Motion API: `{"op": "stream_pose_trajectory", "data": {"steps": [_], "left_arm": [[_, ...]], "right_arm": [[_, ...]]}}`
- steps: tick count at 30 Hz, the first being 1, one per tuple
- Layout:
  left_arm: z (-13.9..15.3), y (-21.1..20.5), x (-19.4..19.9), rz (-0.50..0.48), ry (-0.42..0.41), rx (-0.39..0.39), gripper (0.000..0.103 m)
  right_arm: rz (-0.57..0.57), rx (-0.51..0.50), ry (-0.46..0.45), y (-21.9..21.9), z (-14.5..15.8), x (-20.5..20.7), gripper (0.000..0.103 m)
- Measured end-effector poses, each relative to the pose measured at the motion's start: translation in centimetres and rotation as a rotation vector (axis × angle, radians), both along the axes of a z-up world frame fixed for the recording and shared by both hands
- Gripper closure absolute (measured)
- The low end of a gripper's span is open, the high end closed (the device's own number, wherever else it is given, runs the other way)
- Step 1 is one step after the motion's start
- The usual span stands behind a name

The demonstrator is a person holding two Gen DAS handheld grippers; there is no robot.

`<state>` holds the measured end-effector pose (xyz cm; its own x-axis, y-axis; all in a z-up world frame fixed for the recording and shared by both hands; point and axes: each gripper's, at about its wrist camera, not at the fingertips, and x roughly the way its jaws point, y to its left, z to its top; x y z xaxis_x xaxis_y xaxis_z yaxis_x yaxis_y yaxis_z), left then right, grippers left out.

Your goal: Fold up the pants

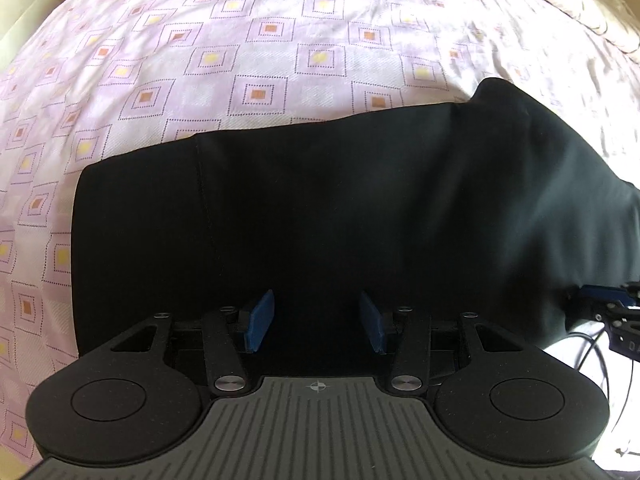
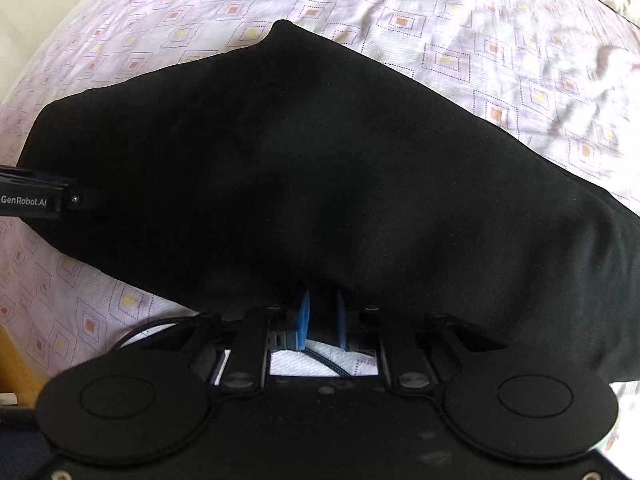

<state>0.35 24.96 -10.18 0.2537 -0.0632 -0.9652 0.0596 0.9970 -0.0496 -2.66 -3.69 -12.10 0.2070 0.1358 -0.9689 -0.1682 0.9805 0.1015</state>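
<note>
The black pants [image 1: 340, 208] lie folded lengthwise on the bed and fill the middle of both views [image 2: 340, 168]. My left gripper [image 1: 317, 320] is open, its blue pads apart over the pants' near edge with nothing between them. My right gripper [image 2: 323, 320] is shut on the near edge of the pants, with black cloth pinched between its blue pads. The right gripper shows at the right edge of the left wrist view [image 1: 612, 312]. The left gripper's body shows at the left edge of the right wrist view [image 2: 36, 198].
The bed is covered by a lilac sheet [image 1: 260, 52] printed with squares, also seen in the right wrist view [image 2: 500, 60]. Cream pillows [image 1: 592, 8] lie at the far right. Black cables [image 1: 600, 344] hang by the bed's near edge. A wooden bed frame [image 2: 16, 364] shows at lower left.
</note>
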Motion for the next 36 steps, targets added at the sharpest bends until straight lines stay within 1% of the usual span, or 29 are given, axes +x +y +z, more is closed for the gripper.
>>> {"op": "stream_pose_trajectory", "data": {"steps": [2,3,5,6,8,10,11,12,13,14,16,17,18,21,25,28,30,33,36], "left_arm": [[0.3,0.0,-0.2,0.01,-0.012,-0.015,0.057],[0.6,0.2,-0.5,0.013,-0.02,-0.029,0.057],[0.9,-0.3,-0.6,0.012,-0.036,-0.051,0.057],[1.2,-0.5,-0.7,0.005,-0.047,-0.061,0.057],[1.9,-1.3,-1.0,-0.024,-0.079,-0.075,0.057],[2.6,-2.7,-0.9,-0.074,-0.104,-0.075,0.057],[2.9,-3.4,-0.9,-0.095,-0.113,-0.069,0.057],[3.1,-4.2,-0.8,-0.114,-0.119,-0.064,0.057],[3.5,-4.9,-0.8,-0.125,-0.124,-0.064,0.057],[3.8,-5.6,-0.7,-0.129,-0.129,-0.073,0.057],[4.3,-7.2,-0.6,-0.128,-0.129,-0.087,0.057],[4.5,-8.0,-0.5,-0.125,-0.13,-0.096,0.057],[4.7,-8.9,-0.4,-0.118,-0.136,-0.107,0.057],[5.3,-11.7,-0.5,-0.065,-0.149,-0.119,0.057],[5.3,-15.4,-0.4,0.046,-0.124,-0.102,0.057],[5.2,-17.5,-1.0,0.106,-0.111,-0.097,0.057],[5.1,-18.6,-1.5,0.136,-0.103,-0.073,0.057],[4.8,-19.7,-1.9,0.183,-0.086,-0.058,0.057],[4.9,-19.9,-2.1,0.207,-0.071,-0.048,0.057]], "right_arm": [[-0.036,0.01,-0.02,-0.3,0.6,-0.3,0.082],[-0.068,0.017,-0.041,-0.8,1.1,-0.6,0.079],[-0.138,0.01,-0.101,-1.7,2.5,-1.4,0.08],[-0.172,-0.007,-0.145,-2.3,3.3,-2.0,0.079],[-0.234,-0.076,-0.25,-3.3,4.8,-3.1,0.078],[-0.305,-0.189,-0.333,-4.3,5.9,-3.8,0.073],[-0.341,-0.254,-0.351,-4.7,6.1,-3.9,0.072],[-0.357,-0.294,-0.357,-5.3,6.1,-3.9,0.071],[-0.346,-0.274,-0.352,-6.2,5.9,-3.8,0.069],[-0.329,-0.221,-0.331,-7.2,5.7,-3.5,0.069],[-0.281,-0.086,-0.239,-9.4,5.0,-2.3,0.07],[-0.254,-0.042,-0.204,-10.2,4.6,-1.7,0.072],[-0.222,-0.026,-0.196,-10.8,4.3,-1.2,0.072],[-0.098,-0.05,-0.206,-12.1,3.7,0.4,0.072],[0.076,-0.043,-0.192,-15.1,2.8,3.6,0.072],[0.212,-0.026,-0.187,-16.5,2.6,5.0,0.072],[0.295,-0.01,-0.185,-16.7,2.2,6.1,0.072],[0.417,0.017,-0.192,-16.3,1.9,7.2,0.072],[0.506,0.053,-0.191,-15.2,2.1,8.1,0.072]]}}
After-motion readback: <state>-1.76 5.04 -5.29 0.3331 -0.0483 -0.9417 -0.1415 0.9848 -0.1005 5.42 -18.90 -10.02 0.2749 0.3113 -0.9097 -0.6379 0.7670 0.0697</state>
